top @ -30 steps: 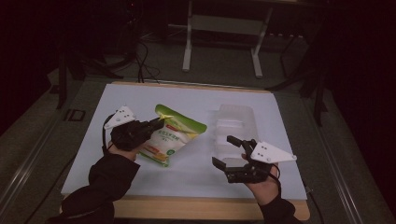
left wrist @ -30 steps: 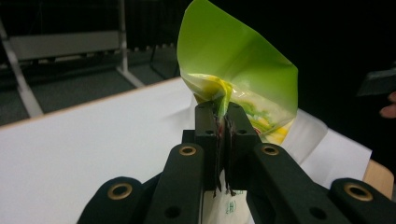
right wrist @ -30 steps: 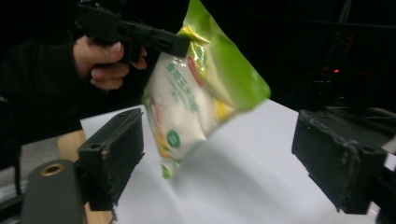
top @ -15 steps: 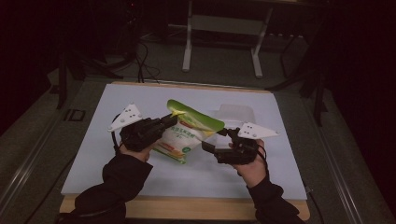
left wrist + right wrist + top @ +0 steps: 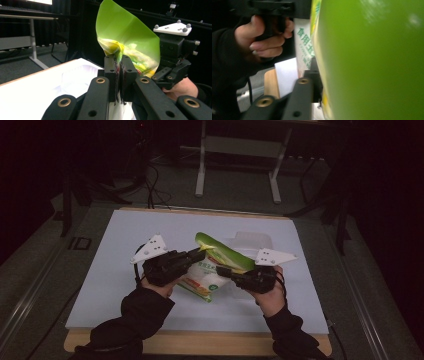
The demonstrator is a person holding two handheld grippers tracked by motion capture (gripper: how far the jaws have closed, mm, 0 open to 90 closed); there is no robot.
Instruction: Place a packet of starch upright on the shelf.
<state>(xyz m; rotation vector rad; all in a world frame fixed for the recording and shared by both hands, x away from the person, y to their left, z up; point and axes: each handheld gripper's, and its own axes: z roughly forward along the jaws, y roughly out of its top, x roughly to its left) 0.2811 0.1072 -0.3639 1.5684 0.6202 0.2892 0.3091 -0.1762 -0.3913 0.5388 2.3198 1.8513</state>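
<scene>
A green and white bag (image 5: 216, 265) with green print hangs tilted above the white table top (image 5: 125, 235), held from both sides. My left gripper (image 5: 194, 256) is shut on the bag's left upper edge; in the left gripper view its jaws (image 5: 119, 66) pinch the crumpled film of the bag (image 5: 125, 37). My right gripper (image 5: 226, 271) has just been closing its jaws and grips the bag's lower right side. In the right gripper view the green film of the bag (image 5: 372, 60) lies against one black jaw of the right gripper (image 5: 319, 72) and hides the other.
A clear plastic tray (image 5: 252, 240) lies on the table behind the bag. The table's wooden front edge (image 5: 200, 342) runs below both forearms. A metal stand (image 5: 235, 150) and cables stand on the dark floor beyond the far edge.
The left gripper carried the bag up and to the right. The right gripper came in from the front right and closed on the bag's other side.
</scene>
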